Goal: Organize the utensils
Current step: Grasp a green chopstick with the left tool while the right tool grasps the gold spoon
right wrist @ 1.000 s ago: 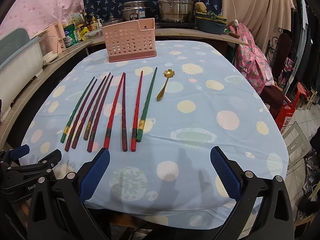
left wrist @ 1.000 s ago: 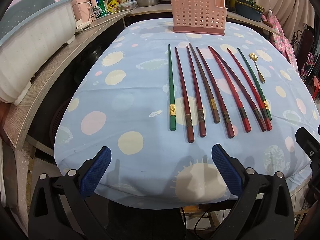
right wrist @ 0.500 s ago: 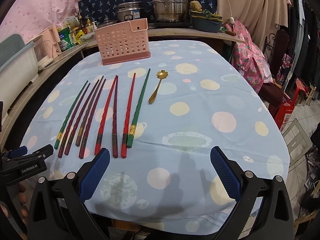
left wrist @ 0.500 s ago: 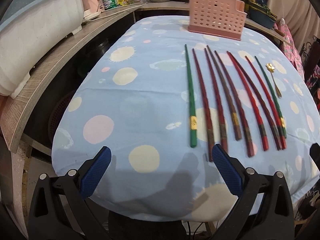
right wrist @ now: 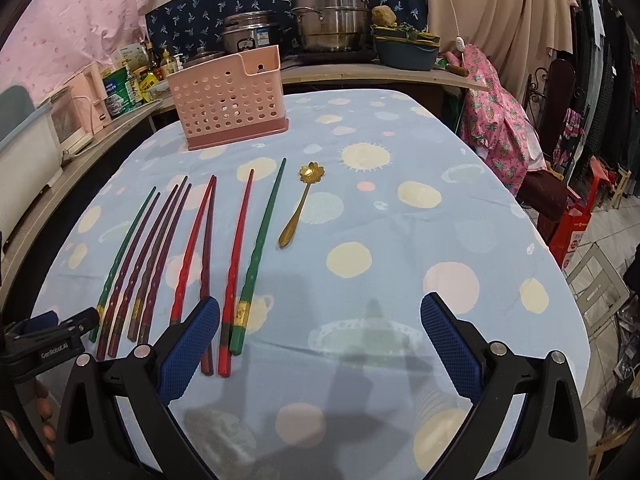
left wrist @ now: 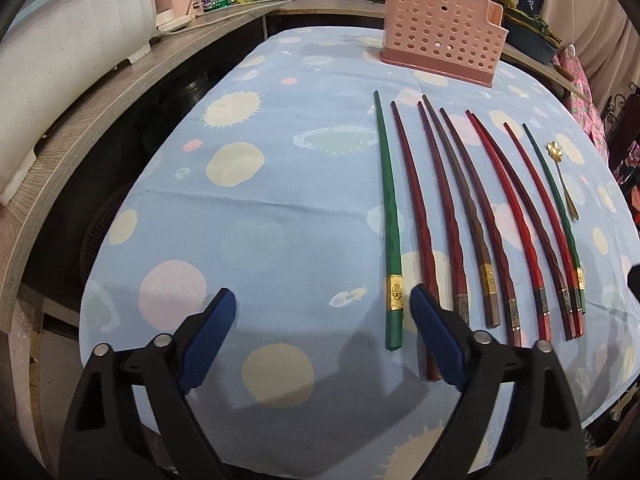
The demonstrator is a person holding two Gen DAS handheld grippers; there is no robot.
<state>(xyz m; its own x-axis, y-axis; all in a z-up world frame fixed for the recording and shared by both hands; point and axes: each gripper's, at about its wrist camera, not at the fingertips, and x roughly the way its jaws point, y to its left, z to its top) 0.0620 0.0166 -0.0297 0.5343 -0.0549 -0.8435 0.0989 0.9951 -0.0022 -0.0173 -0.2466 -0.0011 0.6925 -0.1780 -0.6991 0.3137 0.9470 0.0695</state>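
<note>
Left gripper (left wrist: 322,320) jaws spread wide, nothing between them — low over the near edge of the counter (left wrist: 280,208). Its right pad sits over the butt end of a dark red chopstick (left wrist: 416,216), just right of the leftmost green chopstick (left wrist: 389,216).

Right gripper (right wrist: 320,326) also wide open and empty, over the near edge; its left pad overlaps the butt ends of the red chopsticks mid-row.

Chopsticks lie flat in a row on the blue polka-dot cloth, tips pointing away: green at each end, reds and browns between. Second green chopstick (right wrist: 262,248) closes the row on the right. Gold flower-bowl spoon (right wrist: 300,206) lies just right of it, apart.

Pink perforated utensil holder (right wrist: 228,100) stands upright at the far side of the counter, well beyond the tips. Steel pots (right wrist: 332,16) on the ledge behind.
</note>
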